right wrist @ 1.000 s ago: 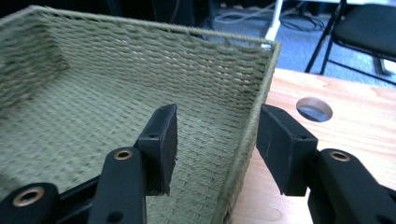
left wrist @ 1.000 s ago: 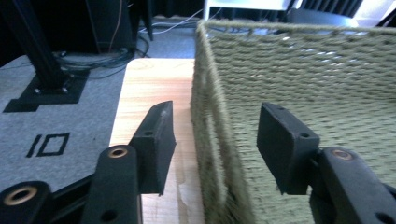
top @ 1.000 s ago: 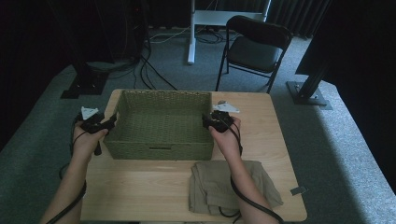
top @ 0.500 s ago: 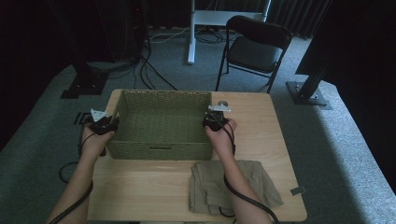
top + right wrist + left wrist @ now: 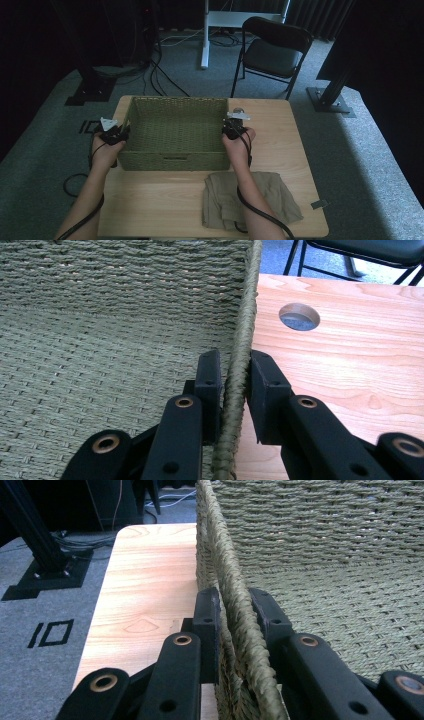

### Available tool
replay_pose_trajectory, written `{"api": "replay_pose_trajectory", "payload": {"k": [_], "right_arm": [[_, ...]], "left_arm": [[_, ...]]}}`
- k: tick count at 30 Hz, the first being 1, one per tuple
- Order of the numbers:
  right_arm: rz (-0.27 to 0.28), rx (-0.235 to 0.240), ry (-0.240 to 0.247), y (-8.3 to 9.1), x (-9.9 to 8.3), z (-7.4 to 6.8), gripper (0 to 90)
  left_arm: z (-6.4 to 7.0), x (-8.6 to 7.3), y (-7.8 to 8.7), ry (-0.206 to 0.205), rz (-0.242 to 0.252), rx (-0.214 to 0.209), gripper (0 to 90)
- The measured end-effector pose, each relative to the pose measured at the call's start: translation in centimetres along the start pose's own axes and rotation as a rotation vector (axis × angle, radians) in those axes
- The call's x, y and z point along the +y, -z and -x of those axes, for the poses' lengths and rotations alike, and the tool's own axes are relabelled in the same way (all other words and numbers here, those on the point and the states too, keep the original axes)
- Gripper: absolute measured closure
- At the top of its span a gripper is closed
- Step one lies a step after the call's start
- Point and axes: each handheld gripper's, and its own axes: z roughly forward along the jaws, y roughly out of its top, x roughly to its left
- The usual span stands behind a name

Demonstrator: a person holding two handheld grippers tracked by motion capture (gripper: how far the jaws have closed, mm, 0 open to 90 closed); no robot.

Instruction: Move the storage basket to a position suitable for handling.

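Observation:
An empty olive woven basket (image 5: 172, 161) stands at the back of a wooden table (image 5: 150, 205). My left gripper (image 5: 121, 131) is at the basket's left wall. In the left gripper view its jaws (image 5: 235, 610) are shut on that wall's rim (image 5: 225, 565), one jaw outside and one inside. My right gripper (image 5: 227, 129) is at the right wall. In the right gripper view that gripper (image 5: 236, 375) pinches the corded rim (image 5: 245, 305) the same way. The basket rests flat on the table.
A folded khaki cloth (image 5: 250, 200) lies at the table's front right, beside my right forearm. A round cable hole (image 5: 299, 316) sits in the tabletop right of the basket. A black folding chair (image 5: 272, 50) stands behind the table. Cables trail off the front edge.
My left hand has moved right, bringing its gripper onto the basket's left wall. The right gripper and the basket have hardly shifted.

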Motion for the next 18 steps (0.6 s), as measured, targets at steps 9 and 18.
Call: {"api": "replay_pose_trajectory", "payload": {"k": [9,18], "right_arm": [[-0.001,-0.007,0.000,0.1,0.0,1.4,76.5],[-0.009,-0.013,-0.006,0.3,0.0,2.9,76.5]], "left_arm": [[1.4,0.2,-0.4,-0.012,-0.007,-0.010,78.6],[2.8,0.6,-1.0,0.005,-0.015,-0.029,79.3]]}}
